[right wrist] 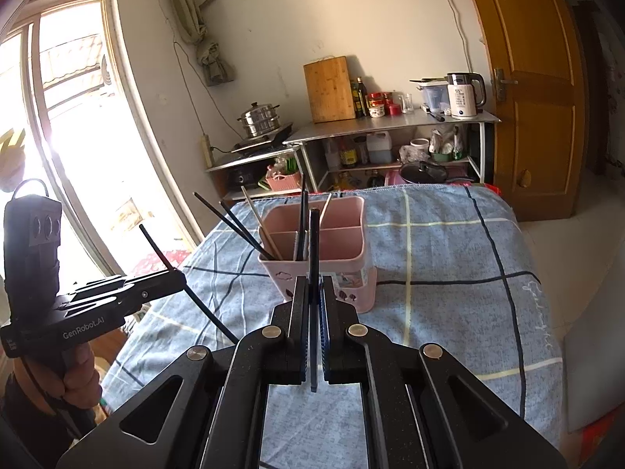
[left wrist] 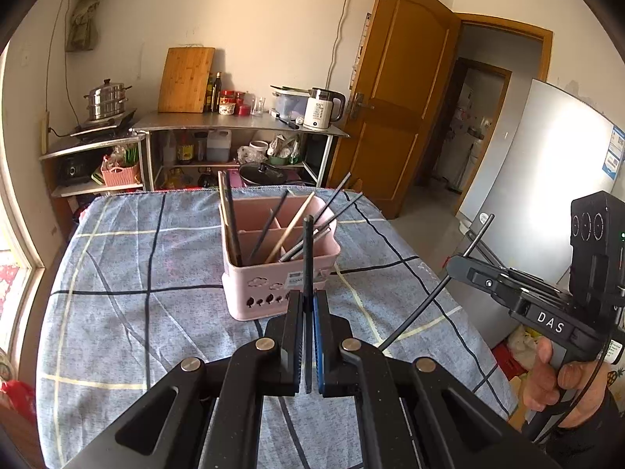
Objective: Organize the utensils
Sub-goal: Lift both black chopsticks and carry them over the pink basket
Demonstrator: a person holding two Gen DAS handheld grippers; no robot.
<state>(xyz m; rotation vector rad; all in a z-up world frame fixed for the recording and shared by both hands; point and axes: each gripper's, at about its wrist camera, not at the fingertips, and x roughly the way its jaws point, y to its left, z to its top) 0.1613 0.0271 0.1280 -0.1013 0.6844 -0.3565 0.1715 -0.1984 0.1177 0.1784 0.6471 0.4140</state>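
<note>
Two hand-held grippers hang over a worktop (left wrist: 129,273) draped in a blue-grey checked cloth, each clamped on a single dark chopstick. The left hand-held gripper (left wrist: 308,305), seen from its own wrist cam, has its pads closed tight on a black chopstick (left wrist: 308,250) that stands near upright, tip rising in front of the pink utensil caddy (left wrist: 269,293). The right hand-held gripper (right wrist: 314,293) is likewise shut on its own black chopstick (right wrist: 313,242), also near upright and lined up w/ the caddy's front wall. From the left cam the right unit shows at far right, gripped by a person's hand (left wrist: 562,387), its stick slanting down toward the cloth; from the right cam the left unit shows at far left, its stick tilted the same way.

The caddy sits mid-worktop, split into compartments & already loaded: several dark chopsticks (left wrist: 328,207) lean out to one side, a pale wooden one (left wrist: 291,228) angles across the middle, others stand in the far-left section. Neither held stick is inside the caddy; both sit above the cloth on its near side.

Background: steel shelf unit (left wrist: 242,121) w/ cutting board (left wrist: 186,80), white kettle (left wrist: 322,109), steamer pot (left wrist: 106,99); wooden door (left wrist: 394,90) ajar at right
</note>
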